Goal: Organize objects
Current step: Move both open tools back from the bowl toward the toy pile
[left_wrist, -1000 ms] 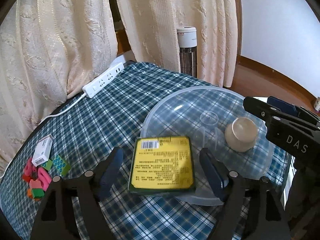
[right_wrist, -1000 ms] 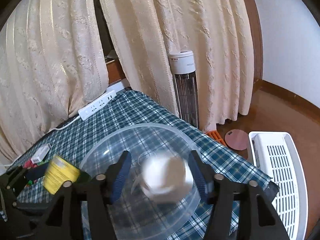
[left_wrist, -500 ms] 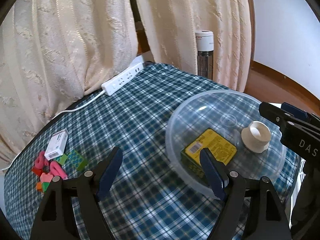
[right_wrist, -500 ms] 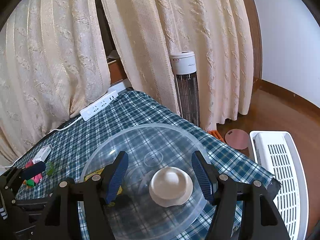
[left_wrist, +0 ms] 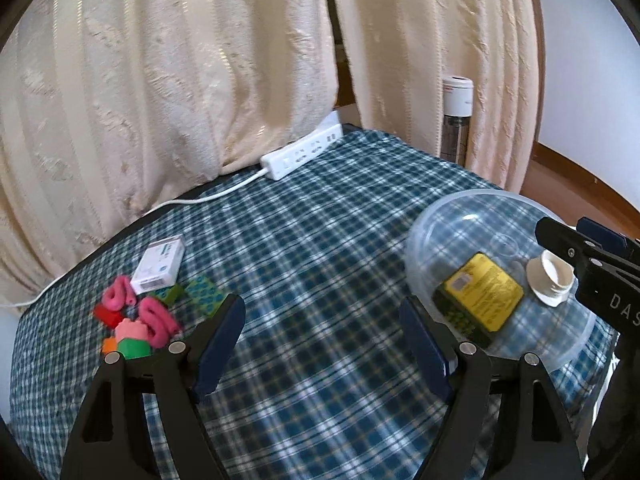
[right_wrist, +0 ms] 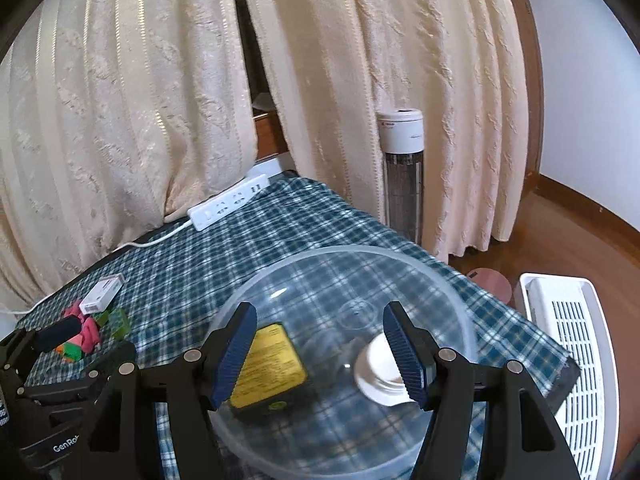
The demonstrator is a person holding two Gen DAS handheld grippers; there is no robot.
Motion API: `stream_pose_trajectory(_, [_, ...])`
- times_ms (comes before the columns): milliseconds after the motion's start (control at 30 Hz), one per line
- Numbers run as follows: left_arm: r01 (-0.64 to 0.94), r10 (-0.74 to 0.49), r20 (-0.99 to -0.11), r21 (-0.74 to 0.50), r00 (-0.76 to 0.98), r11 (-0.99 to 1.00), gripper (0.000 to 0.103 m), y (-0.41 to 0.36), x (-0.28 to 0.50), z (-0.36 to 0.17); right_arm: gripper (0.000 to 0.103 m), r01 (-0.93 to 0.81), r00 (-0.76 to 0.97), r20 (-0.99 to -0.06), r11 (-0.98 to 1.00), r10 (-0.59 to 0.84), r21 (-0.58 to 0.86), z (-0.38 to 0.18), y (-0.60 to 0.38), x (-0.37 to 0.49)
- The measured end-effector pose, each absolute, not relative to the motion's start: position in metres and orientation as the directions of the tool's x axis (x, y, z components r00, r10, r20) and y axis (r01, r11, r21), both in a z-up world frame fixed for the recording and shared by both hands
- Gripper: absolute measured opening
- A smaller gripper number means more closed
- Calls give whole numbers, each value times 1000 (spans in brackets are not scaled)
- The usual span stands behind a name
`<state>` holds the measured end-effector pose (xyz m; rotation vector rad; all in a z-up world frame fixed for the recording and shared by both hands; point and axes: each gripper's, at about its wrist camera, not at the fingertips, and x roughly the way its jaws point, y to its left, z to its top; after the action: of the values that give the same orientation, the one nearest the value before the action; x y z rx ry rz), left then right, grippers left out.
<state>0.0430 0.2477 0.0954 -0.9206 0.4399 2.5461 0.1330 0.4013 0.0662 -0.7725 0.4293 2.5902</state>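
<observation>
My left gripper hangs over bare plaid cloth, its jaws spread with nothing between them. My right gripper hovers above the clear plastic bowl, jaws likewise spread and pinching nothing; the white cup shows partly behind its right-hand finger, but I cannot tell any contact there.

The bowl sits on the worktop, near its right-hand corner as my left camera sees it. Inside the bowl lies a yellow-labelled box, flat with its label up, and just beside it the white cup, mouth upward. A faint clear cup also seems to lie in the bowl beyond them, though it is hard to make out.

Well apart from the bowl, near the left edge of the worktop, is a small heap of pink, red, orange and green toy pieces. A small white carton rests at the far side of that heap, touching it. A white power strip lies at the far edge against the cream curtains.
</observation>
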Motion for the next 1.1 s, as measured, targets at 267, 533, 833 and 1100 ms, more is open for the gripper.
stream_pose_trajectory(267, [-412,223,-664,140,-713,-900,81,216,36,94,69,-412,-774,-579,-898,256,154,68,374,116])
stream_pose_trajectory(533, [-369,199,-669,120,-716,-922,81,188,28,93,69,-367,-778,-587,-920,224,135,67,348,97])
stream_pose_trajectory(833, [-319,166,-677,107,-717,-942,81,158,18,90,69,-310,-778,-601,-944,182,115,65,318,75])
stream_pose_trajectory(1100, [-265,130,-693,91,-709,-960,81,130,7,84,69,-241,-768,-629,-965,122,107,57,289,50])
